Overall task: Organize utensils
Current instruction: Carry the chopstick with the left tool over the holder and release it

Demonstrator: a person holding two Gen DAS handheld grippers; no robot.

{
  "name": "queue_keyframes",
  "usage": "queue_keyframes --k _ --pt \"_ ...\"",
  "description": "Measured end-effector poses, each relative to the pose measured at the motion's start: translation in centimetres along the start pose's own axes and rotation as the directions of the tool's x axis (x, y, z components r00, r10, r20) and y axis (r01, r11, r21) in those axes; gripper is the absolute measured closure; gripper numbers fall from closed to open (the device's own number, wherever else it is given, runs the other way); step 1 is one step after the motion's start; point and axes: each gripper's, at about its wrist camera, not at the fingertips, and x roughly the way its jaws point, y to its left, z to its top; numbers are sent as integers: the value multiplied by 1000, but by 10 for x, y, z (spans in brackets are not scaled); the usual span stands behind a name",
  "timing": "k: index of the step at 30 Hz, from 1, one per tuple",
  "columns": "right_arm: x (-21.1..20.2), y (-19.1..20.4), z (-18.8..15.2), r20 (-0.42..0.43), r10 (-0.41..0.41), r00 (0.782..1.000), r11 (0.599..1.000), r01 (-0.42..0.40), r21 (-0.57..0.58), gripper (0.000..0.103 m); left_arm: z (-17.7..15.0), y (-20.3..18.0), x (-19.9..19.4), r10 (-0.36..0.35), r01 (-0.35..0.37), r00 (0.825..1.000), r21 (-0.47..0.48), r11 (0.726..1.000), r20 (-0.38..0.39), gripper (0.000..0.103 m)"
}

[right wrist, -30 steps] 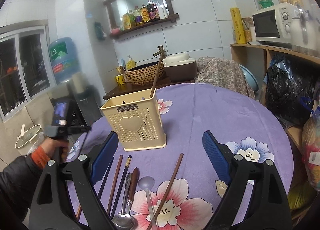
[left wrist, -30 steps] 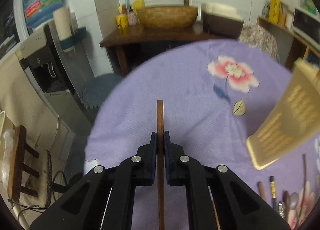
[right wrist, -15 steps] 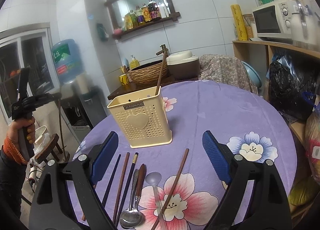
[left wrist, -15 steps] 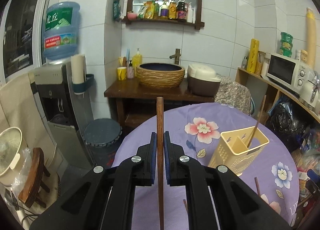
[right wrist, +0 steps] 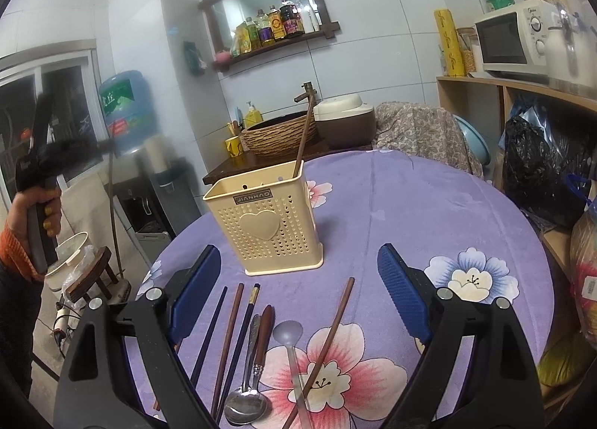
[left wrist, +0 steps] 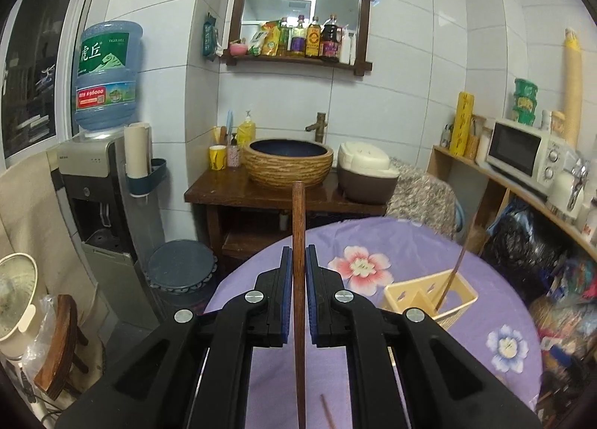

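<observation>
Above the bench (left wrist: 410,250), my left tongs (left wrist: 299,268), clamped on a brown chopstick (left wrist: 298,242), have risen toward the cream holder (left wrist: 429,298); right tongs (right wrist: 298,287) gape empty.

Left tool (left wrist: 297,265), chopstick (left wrist: 298,227): higher now

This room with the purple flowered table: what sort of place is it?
Most likely a home kitchen or dining corner: a microwave on a shelf, a basin with a tap, and a water dispenser carrying a big bottle.
</observation>
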Motion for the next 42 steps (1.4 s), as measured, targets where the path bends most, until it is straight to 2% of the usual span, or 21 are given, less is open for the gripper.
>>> queue_keyframes --k 5,9,13,17,19,21,25,28,31,35,38,40,42 --pt "1 -2 -6 -11 3 1000 1000 -3 14 18 41 -28 -20 -50 48 993 19 999 107 95" --pt "4 -4 -10 -25 4 1000 1000 -3 22 18 79 -59 -40 -100 94 967 39 995 234 95" --pt "5 -8 -14 -34 3 999 999 -2 35 18 97 -91 -33 -152 147 946 41 988 285 95" --pt "-1 -13 -19 -31 5 1000 999 -4 53 18 86 -119 0 -152 142 944 55 988 293 95" --pt "-5 -14 -21 -28 4 1000 999 -3 54 18 71 -127 26 -158 154 952 36 987 261 95" --pt "-9 -15 -24 -27 7 1000 998 -5 55 18 52 -131 49 -135 129 965 41 991 226 95" --pt "-12 -15 -29 -30 6 1000 998 -4 55 18 20 -127 74 -115 108 980 50 993 165 95" --pt "-10 -17 -31 -41 6 999 998 -4 63 18 3 -114 82 -97 97 982 9 995 163 95" --pt "-13 -17 -32 -39 2 999 998 1 59 18 11 -107 80 -122 129 980 -41 991 156 95" --pt "-11 -18 -33 -44 2 999 997 1 72 18 44 -116 55 -134 140 959 -4 990 248 95" --pt "-7 -17 -36 -59 3 998 998 1 70 18 58 -122 49 -110 109 944 21 994 310 95" --pt "-6 -16 -39 -66 7 998 998 -3 67 18 52 -127 59 -86 75 949 47 996 304 95" --pt "-7 -15 -41 -66 8 998 998 -4 65 18 36 -127 72 -85 73 962 55 996 261 95"
